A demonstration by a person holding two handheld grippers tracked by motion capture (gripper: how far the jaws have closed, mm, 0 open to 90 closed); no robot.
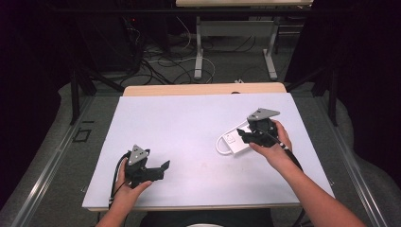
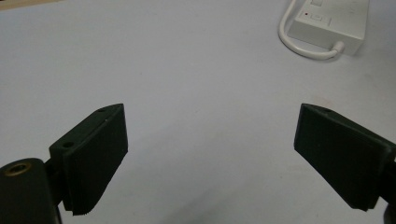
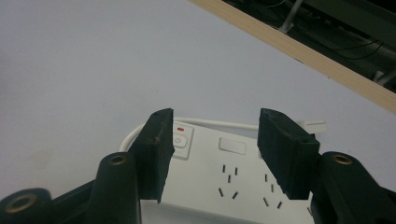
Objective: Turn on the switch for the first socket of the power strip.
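A white power strip (image 1: 234,140) lies at the right of the white mat, its cord (image 1: 219,145) looping off its left end. My right gripper (image 1: 246,136) hovers over the strip with its jaws apart; in the right gripper view the jaws (image 3: 215,140) stand open just above the strip (image 3: 233,175), near its switch (image 3: 180,140) and sockets. My left gripper (image 1: 161,169) rests low over the mat's front left, open, with nothing between its fingers (image 2: 212,140). From there the power strip (image 2: 331,25) and cord (image 2: 299,44) lie far off at the upper right.
The white mat (image 1: 189,118) covers most of the wooden table (image 1: 203,89). Beyond the far edge (image 3: 299,51) is a floor with tangled cables (image 1: 161,66) and the legs of another table (image 1: 198,52). Dark frame posts stand at both sides.
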